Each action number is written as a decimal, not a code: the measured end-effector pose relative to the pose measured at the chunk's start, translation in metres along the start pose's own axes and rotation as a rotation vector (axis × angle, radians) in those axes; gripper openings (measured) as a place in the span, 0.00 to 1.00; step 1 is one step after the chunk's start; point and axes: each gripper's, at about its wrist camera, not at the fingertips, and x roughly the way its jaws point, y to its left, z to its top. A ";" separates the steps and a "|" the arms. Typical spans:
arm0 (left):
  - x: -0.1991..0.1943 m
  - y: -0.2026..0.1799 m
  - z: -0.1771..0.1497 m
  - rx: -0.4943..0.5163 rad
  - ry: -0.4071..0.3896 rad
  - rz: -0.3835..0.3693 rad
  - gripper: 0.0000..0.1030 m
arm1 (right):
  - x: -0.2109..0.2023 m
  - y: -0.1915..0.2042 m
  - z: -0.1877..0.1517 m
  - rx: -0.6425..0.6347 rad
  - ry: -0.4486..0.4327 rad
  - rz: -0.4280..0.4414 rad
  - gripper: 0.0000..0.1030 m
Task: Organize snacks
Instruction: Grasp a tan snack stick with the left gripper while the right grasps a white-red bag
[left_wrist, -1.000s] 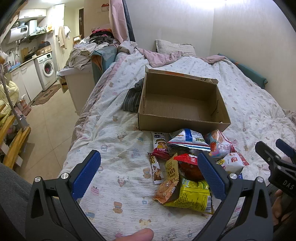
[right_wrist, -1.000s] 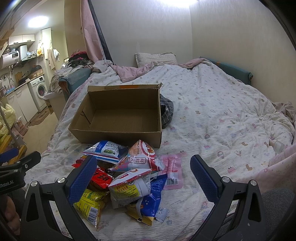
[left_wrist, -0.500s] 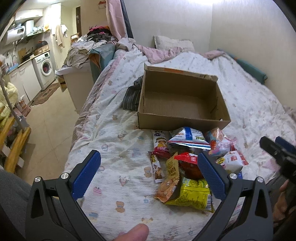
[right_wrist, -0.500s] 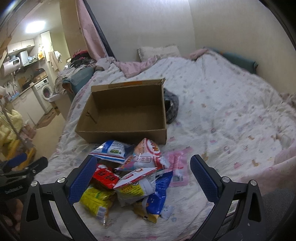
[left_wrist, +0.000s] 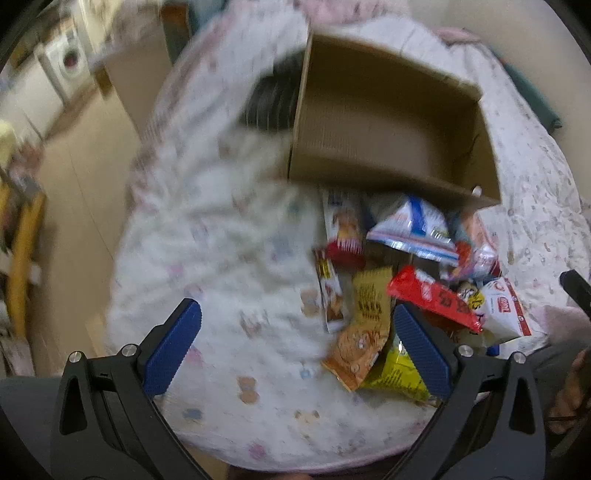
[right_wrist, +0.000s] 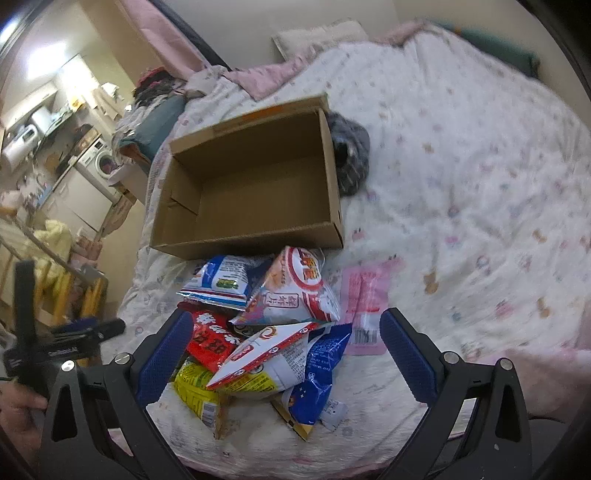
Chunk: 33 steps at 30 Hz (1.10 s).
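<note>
Both tongs gape wide and hold nothing: left tongs (left_wrist: 295, 347) over bare bedspread (right_wrist: 461, 177), right tongs (right_wrist: 284, 354) over the snack pile (right_wrist: 273, 332) heaped on the bed against the empty cardboard box (right_wrist: 251, 236). A dark garment (right_wrist: 351, 158) lies behind the box. Packet writing is too blurred to read

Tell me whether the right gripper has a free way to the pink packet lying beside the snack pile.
Probably yes. The right gripper is open and empty, and the pink packet lies flat on the bedspread at the pile's right edge, just ahead of its right finger, with nothing lying on top of it.
</note>
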 end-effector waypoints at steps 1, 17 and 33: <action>0.011 0.001 0.001 -0.003 0.046 -0.010 0.99 | 0.004 -0.004 0.001 0.020 0.010 0.007 1.00; 0.051 -0.051 -0.017 0.082 0.183 -0.117 0.66 | 0.027 -0.020 -0.003 0.130 0.139 0.149 0.98; 0.065 -0.035 -0.026 0.062 0.223 -0.093 0.11 | 0.079 0.007 -0.024 0.022 0.369 0.083 0.64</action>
